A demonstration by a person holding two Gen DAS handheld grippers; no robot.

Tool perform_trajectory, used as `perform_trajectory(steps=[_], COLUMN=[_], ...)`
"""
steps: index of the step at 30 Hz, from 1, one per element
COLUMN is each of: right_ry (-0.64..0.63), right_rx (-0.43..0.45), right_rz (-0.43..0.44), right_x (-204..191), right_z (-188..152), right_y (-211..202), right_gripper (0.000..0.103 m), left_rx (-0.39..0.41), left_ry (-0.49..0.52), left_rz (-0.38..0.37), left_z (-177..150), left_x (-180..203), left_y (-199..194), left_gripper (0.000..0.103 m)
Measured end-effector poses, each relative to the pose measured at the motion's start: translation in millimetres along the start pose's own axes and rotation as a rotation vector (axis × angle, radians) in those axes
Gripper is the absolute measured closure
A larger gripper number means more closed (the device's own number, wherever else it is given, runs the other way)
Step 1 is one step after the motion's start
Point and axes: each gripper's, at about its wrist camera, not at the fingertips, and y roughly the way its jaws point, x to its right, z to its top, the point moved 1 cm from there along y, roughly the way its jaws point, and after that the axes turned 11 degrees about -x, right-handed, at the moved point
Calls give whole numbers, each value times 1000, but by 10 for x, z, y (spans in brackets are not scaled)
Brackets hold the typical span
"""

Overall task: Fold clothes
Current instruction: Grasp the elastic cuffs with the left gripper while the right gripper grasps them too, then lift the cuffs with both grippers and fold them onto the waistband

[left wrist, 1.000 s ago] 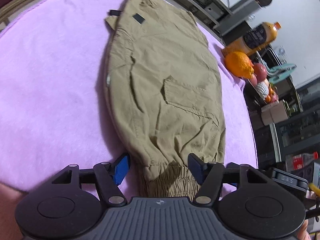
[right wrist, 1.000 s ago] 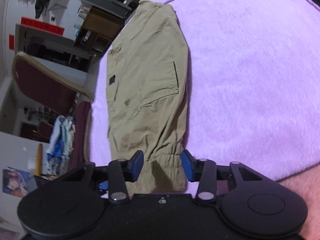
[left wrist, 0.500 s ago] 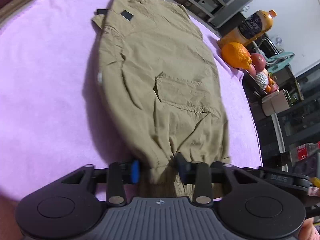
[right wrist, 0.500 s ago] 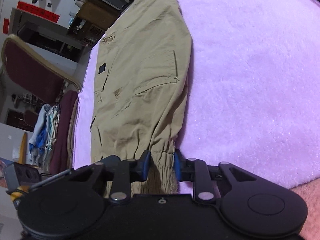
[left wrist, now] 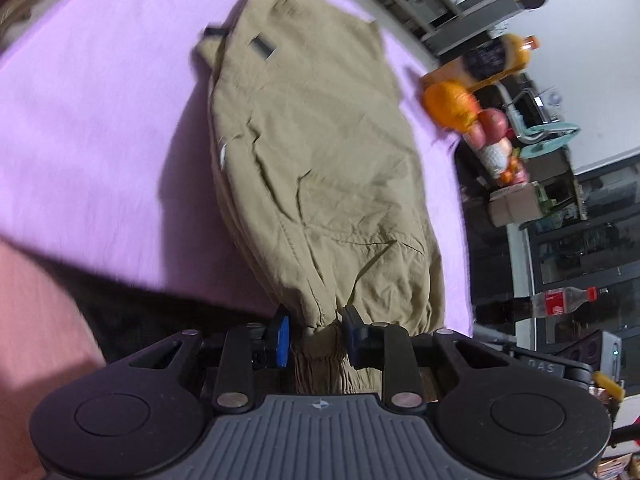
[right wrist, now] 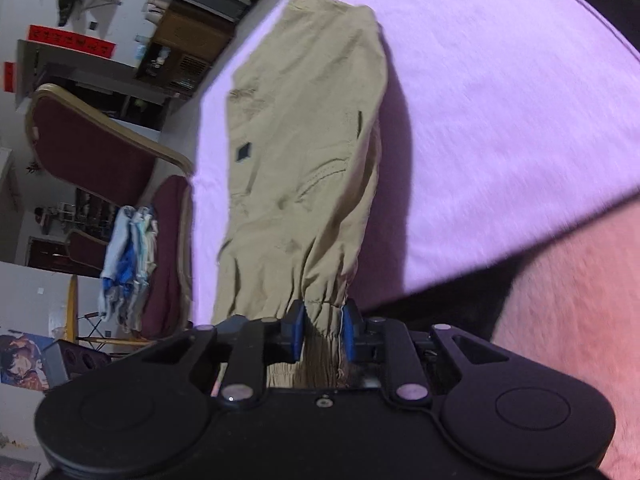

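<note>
Both tools have just closed on the gathered cuffs of the khaki trousers, left tool and right tool pinching them at bottom centre, legs stretching up over the purple blanket.

— Where was there free room?
— The purple blanket lay bare on both long sides of the khaki trousers, widest toward its right edge.
— And in the way?
— At the left edge, an orange juice bottle and fruit stood just beside the trousers; a maroon chair crowded that edge too.
</note>
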Motion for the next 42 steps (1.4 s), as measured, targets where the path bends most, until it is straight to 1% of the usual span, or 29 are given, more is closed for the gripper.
perform_trajectory(steps=[2, 7, 12, 14, 19, 22, 24, 25, 26, 27, 28, 29, 30, 31, 32, 33, 34, 35, 36, 38, 40, 42], right_ry=[60, 21, 55, 83, 112, 130, 145, 151, 157, 162, 161, 157, 151, 130, 104, 73, 50, 29, 16, 2, -3, -7], right_rx=[-14, 17, 44, 47, 59, 81, 116, 137, 159, 182, 209, 237, 265, 288, 310, 324, 333, 341, 349, 342, 320, 271], right_rz=[2, 17, 65, 85, 112, 123, 121, 117, 112, 96, 72, 58, 46, 43, 42, 32, 14, -5, -26, -69, -112, -151], right_x=[91, -125, -293, -315, -434, -527, -608, -651, -695, -743, -789, -820, -848, -867, -884, -884, -864, -841, -797, -657, -502, -337], right_z=[6, 37, 167, 246, 429, 608, 787, 897, 1007, 1134, 1255, 1329, 1394, 1415, 1427, 1432, 1431, 1429, 1422, 1433, 1454, 1487], right_y=[53, -99, -231, -238, -215, -224, -235, -235, -234, -227, -231, -265, -305, -367, -432, -498, -550, -598, -635, -655, -629, -525], right_gripper=[84, 83, 82, 82, 82, 82, 81, 79, 73, 71, 65, 59, 57, 54, 48, 46, 43, 43, 43, 42, 42, 42], left_rx=[-13, 59, 77, 73, 81, 84, 99, 124, 159, 204, 260, 317, 379, 439, 487, 528, 541, 550, 539, 474, 396, 322], left_ry=[-5, 79, 85, 66, 62, 75, 96, 122, 155, 183, 204, 226, 254, 282, 308, 330, 335, 338, 330, 288, 210, 123], left_rz=[12, 32, 44, 38, 71, 93, 114, 133, 163, 196, 215, 229, 213, 200, 200, 206, 238, 269, 294, 316, 315, 308], left_z=[14, 118, 300, 404, 694, 941, 1140, 1262, 1379, 1478, 1540, 1591, 1594, 1591, 1562, 1535, 1512, 1490, 1470, 1438, 1391, 1325], left_x=[11, 310, 459, 485, 607, 702, 777, 830, 886, 941, 994, 1046, 1088, 1123, 1124, 1116, 1070, 1015, 920, 663, 369, 73], left_y=[6, -221, -302, -299, -327, -316, -311, -310, -316, -356, -438, -531, -666, -796, -898, -986, -1011, -1026, -994, -847, -645, -435], left_gripper=[80, 80, 80, 80, 79, 74, 74, 70, 64, 63, 63, 61, 56, 39, 30, 29, 29, 29, 29, 29, 29, 29])
